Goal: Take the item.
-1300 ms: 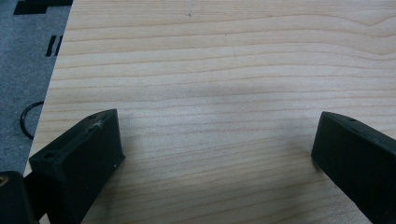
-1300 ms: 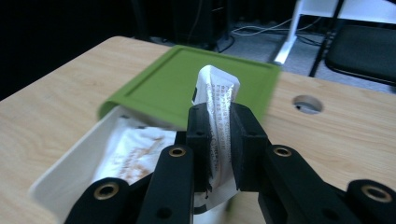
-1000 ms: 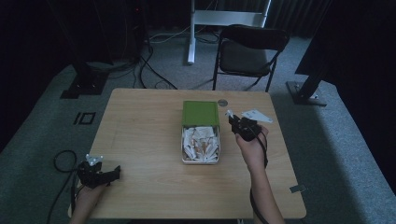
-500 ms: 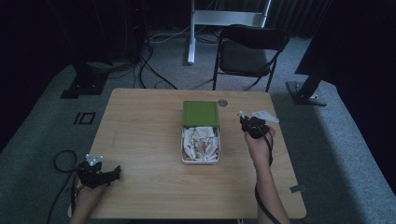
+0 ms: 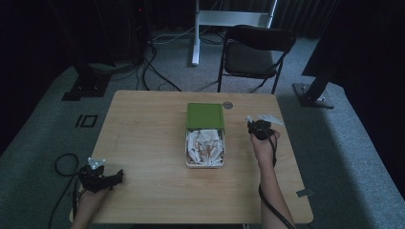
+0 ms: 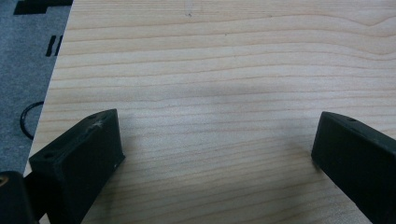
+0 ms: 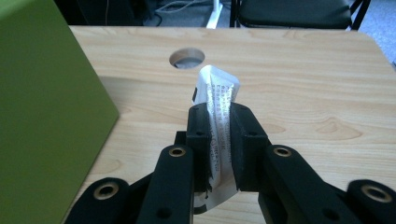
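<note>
A small open box with its green lid (image 5: 205,116) raised at the far end stands mid-table, holding several white packets (image 5: 204,147). To its right, my right gripper (image 5: 257,127) is low over the wood. In the right gripper view its jaws (image 7: 219,135) are shut on a white printed sachet (image 7: 217,95) that stands up between the pads, with the green lid (image 7: 42,116) close on the left. At the table's near left corner my left gripper (image 5: 106,178) rests, jaws (image 6: 217,135) spread wide over bare wood with nothing between them.
A round cable hole (image 5: 227,105) lies in the table just beyond the box. A flat white piece (image 5: 270,118) sits on the table by the right gripper. A black folding chair (image 5: 255,52) stands behind the table. Cables run across the floor on the left.
My right hand has carried the sachet rightward, away from the box, and down toward the tabletop. The left hand has stayed put.
</note>
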A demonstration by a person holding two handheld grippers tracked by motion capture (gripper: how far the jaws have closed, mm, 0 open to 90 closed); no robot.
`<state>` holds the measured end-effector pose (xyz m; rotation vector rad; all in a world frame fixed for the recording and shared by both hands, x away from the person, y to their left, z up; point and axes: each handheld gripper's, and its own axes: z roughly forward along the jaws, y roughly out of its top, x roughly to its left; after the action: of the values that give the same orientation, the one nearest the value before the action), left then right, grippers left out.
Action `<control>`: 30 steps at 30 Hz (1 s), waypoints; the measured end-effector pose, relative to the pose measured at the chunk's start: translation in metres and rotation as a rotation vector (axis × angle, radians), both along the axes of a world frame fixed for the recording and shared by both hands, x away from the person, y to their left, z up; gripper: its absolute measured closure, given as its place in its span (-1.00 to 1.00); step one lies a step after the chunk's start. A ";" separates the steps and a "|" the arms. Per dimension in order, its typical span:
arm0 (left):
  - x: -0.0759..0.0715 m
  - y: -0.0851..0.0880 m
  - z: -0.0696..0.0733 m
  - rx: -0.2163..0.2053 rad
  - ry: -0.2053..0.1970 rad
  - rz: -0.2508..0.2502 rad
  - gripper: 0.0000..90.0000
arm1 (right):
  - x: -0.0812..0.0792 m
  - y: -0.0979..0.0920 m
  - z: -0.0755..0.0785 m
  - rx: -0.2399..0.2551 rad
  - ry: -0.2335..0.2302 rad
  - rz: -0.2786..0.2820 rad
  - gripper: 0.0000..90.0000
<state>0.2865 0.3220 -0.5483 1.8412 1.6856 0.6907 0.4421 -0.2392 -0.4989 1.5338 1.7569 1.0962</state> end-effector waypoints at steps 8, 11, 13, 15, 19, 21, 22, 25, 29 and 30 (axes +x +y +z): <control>0.000 0.000 0.000 0.000 0.000 0.000 -0.94 | 0.012 0.000 -0.019 -0.011 0.031 -0.032 0.77; 0.000 0.000 0.000 0.000 0.000 0.000 -0.94 | 0.015 0.002 -0.027 -0.036 0.045 -0.032 0.77; 0.000 0.000 0.000 0.000 0.000 0.000 -0.94 | 0.016 0.001 -0.032 -0.029 0.053 -0.043 0.77; 0.000 0.000 0.000 0.000 0.000 0.000 -0.94 | 0.018 0.001 -0.036 -0.042 0.065 -0.053 0.76; 0.000 0.000 0.000 0.000 0.000 0.000 -0.94 | 0.021 0.000 -0.043 -0.042 0.091 -0.065 0.75; 0.000 0.000 0.000 0.000 0.000 0.000 -0.94 | 0.022 0.000 -0.047 -0.043 0.103 -0.065 0.74; 0.000 0.000 0.000 0.000 0.000 0.000 -0.94 | 0.022 0.000 -0.048 -0.046 0.110 -0.064 0.73; 0.000 0.000 0.000 0.000 0.000 0.000 -0.94 | 0.022 -0.001 -0.049 -0.047 0.117 -0.067 0.64; 0.000 0.000 0.000 0.000 0.000 0.000 -0.94 | 0.022 -0.002 -0.044 -0.033 0.116 -0.076 0.42; 0.000 0.000 0.000 0.000 0.000 0.000 -0.94 | 0.021 -0.003 -0.042 -0.029 0.120 -0.078 0.35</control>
<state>0.2865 0.3220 -0.5483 1.8415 1.6856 0.6909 0.4636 -0.2418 -0.5409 1.6665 1.7679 0.9541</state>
